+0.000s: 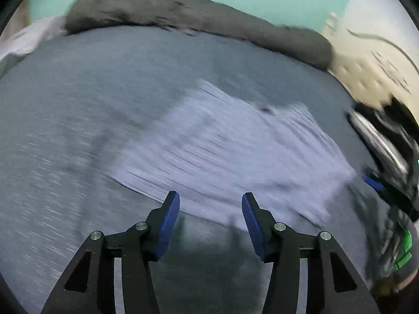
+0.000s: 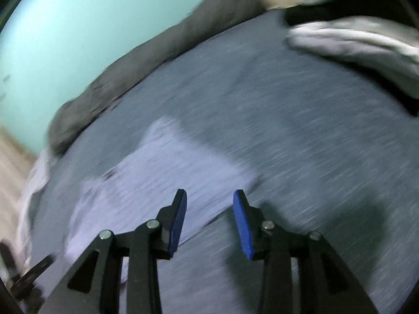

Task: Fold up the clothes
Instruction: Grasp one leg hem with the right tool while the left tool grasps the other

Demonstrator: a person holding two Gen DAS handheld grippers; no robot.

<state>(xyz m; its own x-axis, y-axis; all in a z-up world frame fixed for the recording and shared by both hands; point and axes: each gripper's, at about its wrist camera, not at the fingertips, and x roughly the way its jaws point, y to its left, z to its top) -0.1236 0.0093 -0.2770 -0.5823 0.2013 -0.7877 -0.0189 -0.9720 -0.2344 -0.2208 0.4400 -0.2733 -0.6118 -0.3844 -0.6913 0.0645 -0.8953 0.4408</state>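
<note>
Both tongs, left [image 1: 210, 204] and right [image 2: 209, 202], hang released above a folded lilac garment [image 1: 235, 141] lying mid-bed [image 1: 78, 104]; a careless sweep nearby could drag its loose fold open.

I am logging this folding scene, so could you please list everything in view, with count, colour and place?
Striped garment: one, pale lavender, flat on the bed, ahead of both grippers.
Bed cover: one, blue-grey, beneath the garment.
Blanket roll: one, dark grey, along the far edge.
White cloth: one, upper right in the right wrist view.
Wall: pale green, behind.
Left gripper: open, empty.
Right gripper: open, empty.
</note>
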